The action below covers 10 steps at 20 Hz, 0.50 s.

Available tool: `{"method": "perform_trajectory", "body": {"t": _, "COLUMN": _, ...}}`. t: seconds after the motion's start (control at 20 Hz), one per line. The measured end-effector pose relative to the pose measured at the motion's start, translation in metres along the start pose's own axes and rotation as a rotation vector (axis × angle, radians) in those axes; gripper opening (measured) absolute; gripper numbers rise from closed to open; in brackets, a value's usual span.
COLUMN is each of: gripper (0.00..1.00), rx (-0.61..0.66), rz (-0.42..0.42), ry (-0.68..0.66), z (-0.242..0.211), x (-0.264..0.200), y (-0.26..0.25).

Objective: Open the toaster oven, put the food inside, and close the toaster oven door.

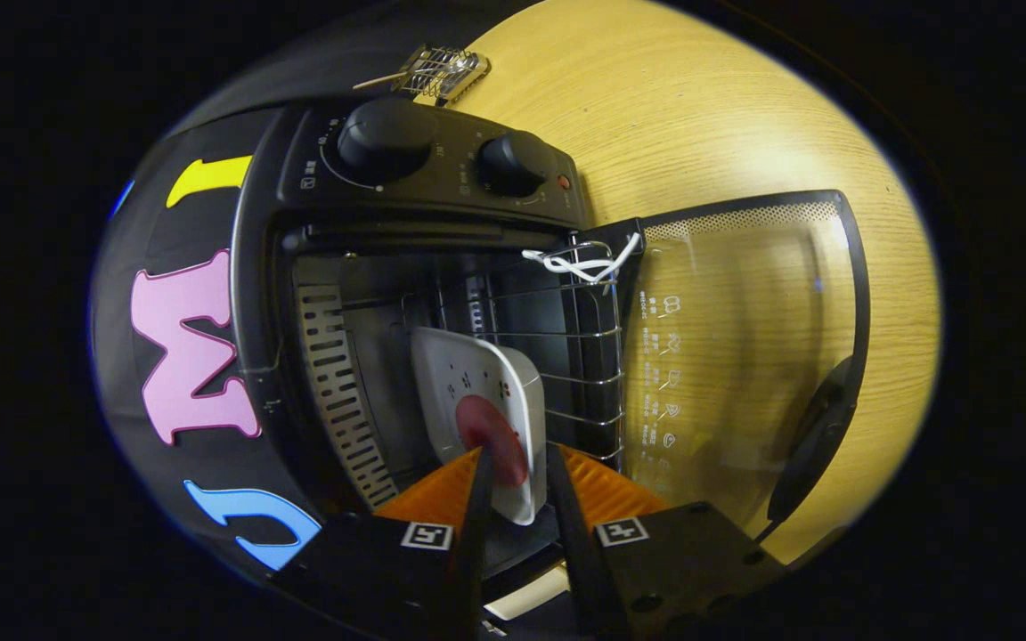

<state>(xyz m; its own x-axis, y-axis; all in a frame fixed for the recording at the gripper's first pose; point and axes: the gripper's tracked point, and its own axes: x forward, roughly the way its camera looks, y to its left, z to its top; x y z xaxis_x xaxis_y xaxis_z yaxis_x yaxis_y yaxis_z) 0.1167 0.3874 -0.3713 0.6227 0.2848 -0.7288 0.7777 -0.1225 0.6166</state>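
Observation:
The black toaster oven (424, 169) stands with its glass door (745, 356) swung fully open over the wooden table. Inside, a white plate (477, 374) with a round red piece of food (491, 436) on it sits on the wire rack (584, 356). My gripper (517, 463) reaches into the oven mouth. The plate's near rim is pinched between the two fingers, one on the food side and one on the underside. The rim under the fingers is hidden.
The door's dark handle (811, 445) lies at the door's far edge, off to the side of my fingers. A white tie (580, 263) is knotted on the rack's corner. A small wire holder (437, 71) lies on the wooden table (700, 116) beyond the oven's knobs.

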Motion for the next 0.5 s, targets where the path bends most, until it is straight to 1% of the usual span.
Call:
{"method": "perform_trajectory", "body": {"t": 0.05, "gripper": 0.54, "rx": -0.012, "rz": 0.007, "ry": 0.008, "z": 0.000, "x": -0.003, "y": 0.000}}
{"method": "perform_trajectory", "body": {"t": 0.2, "gripper": 0.76, "rx": -0.023, "rz": 0.026, "ry": 0.033, "z": -0.002, "x": -0.013, "y": -0.003}}
{"method": "perform_trajectory", "body": {"t": 0.25, "gripper": 0.84, "rx": -0.023, "rz": 0.023, "ry": 0.050, "z": -0.002, "x": -0.017, "y": -0.006}}
{"method": "perform_trajectory", "body": {"t": 0.3, "gripper": 0.88, "rx": -0.026, "rz": 0.022, "ry": 0.058, "z": -0.002, "x": -0.021, "y": -0.007}}
{"method": "perform_trajectory", "body": {"t": 0.35, "gripper": 0.97, "rx": -0.035, "rz": 0.015, "ry": 0.074, "z": -0.002, "x": -0.025, "y": -0.010}}
{"method": "perform_trajectory", "body": {"t": 0.5, "gripper": 0.97, "rx": -0.105, "rz": 0.022, "ry": 0.118, "z": -0.007, "x": -0.042, "y": -0.010}}
